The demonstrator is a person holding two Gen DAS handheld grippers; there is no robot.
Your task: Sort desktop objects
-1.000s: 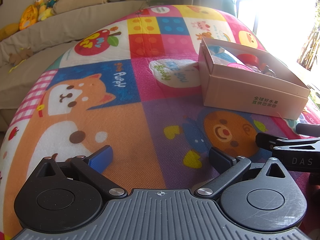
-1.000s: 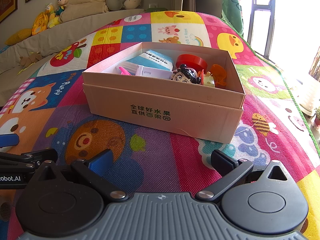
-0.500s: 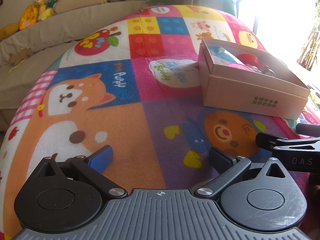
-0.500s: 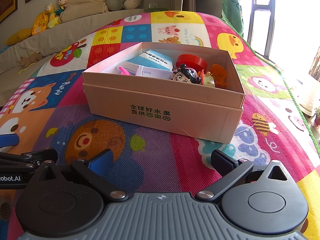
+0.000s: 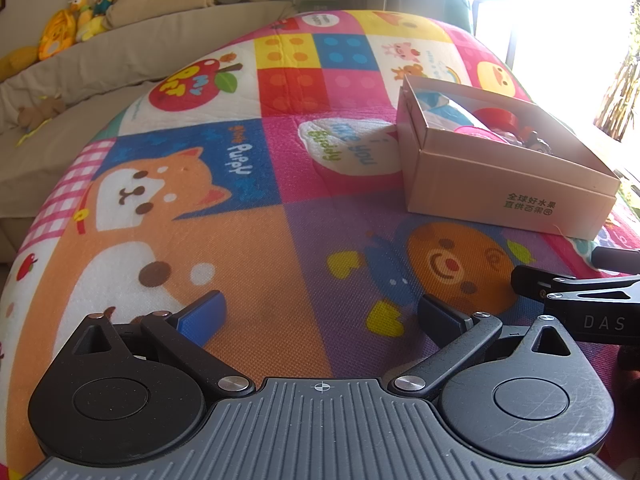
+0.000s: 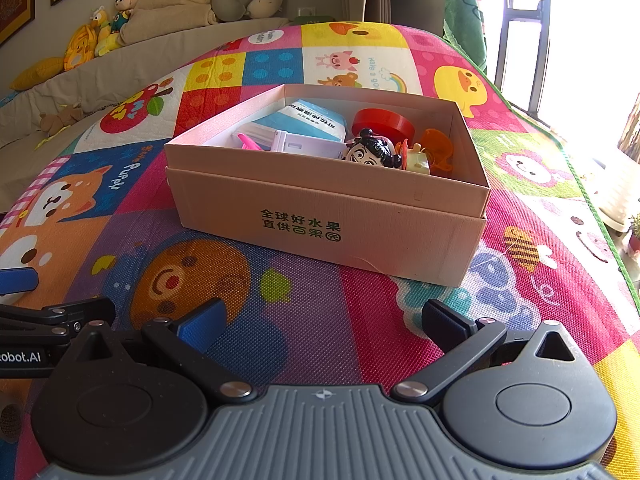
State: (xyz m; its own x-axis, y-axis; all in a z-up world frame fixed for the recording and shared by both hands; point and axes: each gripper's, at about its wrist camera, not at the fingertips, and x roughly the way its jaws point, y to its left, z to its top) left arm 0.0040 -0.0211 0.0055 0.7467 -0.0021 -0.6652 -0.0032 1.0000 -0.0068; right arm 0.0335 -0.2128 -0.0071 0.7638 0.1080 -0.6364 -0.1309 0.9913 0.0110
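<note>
Cardboard box [image 6: 320, 216] is seen on the play mat [image 6: 320, 312], holding a doll head [image 6: 370, 154], red lid [image 6: 384, 120] and blue packet [image 6: 312, 120]. Left gripper [image 5: 320, 316] and right gripper [image 6: 324, 318] are held low over the mat, fingers apart, nothing gripped.

Toys [image 6: 372, 152] in box [image 6: 320, 224] on mat [image 6: 320, 312]

A home living room: cartoon play mat [image 5: 248, 240], beige sofa [image 5: 140, 60], plush toys [image 6: 100, 36].
</note>
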